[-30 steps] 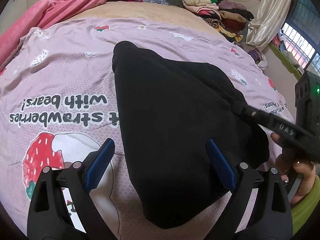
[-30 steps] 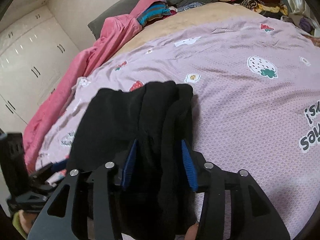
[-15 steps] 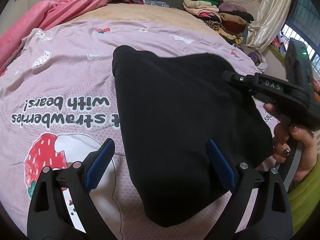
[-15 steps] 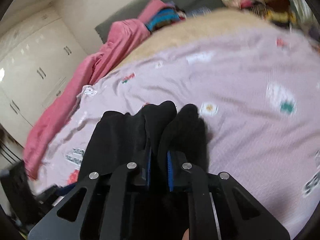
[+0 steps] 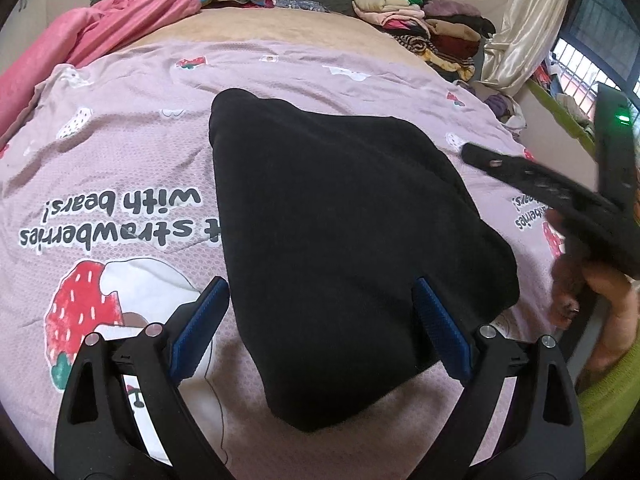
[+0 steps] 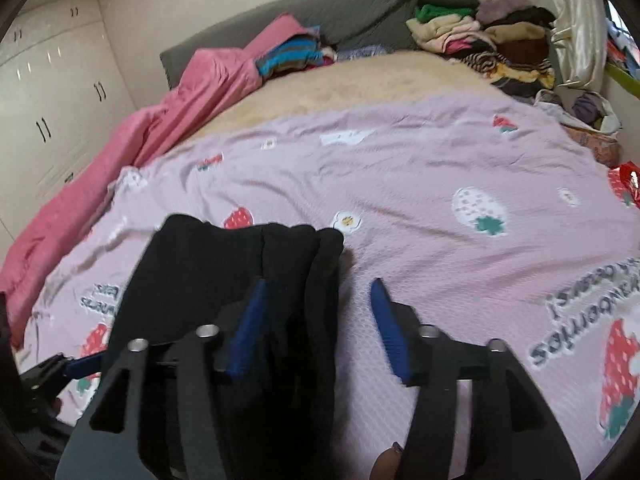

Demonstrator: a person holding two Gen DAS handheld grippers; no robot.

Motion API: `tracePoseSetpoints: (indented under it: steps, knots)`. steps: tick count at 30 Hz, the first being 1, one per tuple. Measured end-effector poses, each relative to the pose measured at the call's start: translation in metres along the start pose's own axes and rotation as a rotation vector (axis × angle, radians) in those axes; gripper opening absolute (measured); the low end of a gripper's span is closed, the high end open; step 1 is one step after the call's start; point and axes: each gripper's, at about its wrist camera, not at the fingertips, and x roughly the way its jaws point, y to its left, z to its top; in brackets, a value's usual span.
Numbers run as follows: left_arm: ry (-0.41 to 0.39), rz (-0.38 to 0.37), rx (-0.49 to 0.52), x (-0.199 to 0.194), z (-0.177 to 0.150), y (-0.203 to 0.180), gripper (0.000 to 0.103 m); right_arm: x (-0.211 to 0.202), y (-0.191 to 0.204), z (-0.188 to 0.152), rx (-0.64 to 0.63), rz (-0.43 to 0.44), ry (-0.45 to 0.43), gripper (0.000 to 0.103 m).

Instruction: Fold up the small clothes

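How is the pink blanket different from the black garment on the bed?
The pink blanket lies bunched and rumpled along the far left edge of the bed, while the black garment lies folded into a compact shape in the middle of the strawberry-print sheet. The pink blanket stretches well along the bed; the black garment covers a smaller patch. No gripper is near the blanket; the garment sits right in front of both. Both are soft fabric resting on the bed.

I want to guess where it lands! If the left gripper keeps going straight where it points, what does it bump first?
Probably the black garment; it fills the view between the left gripper's open fingers.
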Motion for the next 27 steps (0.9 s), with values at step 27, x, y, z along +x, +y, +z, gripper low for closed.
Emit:
tracePoseSetpoints:
  steps: [27]
  knots:
    - [-0.099, 0.01, 0.026, -0.086, -0.037, 0.009, 0.093, -0.147, 0.063, -0.062, -0.122, -0.054, -0.213, 0.098]
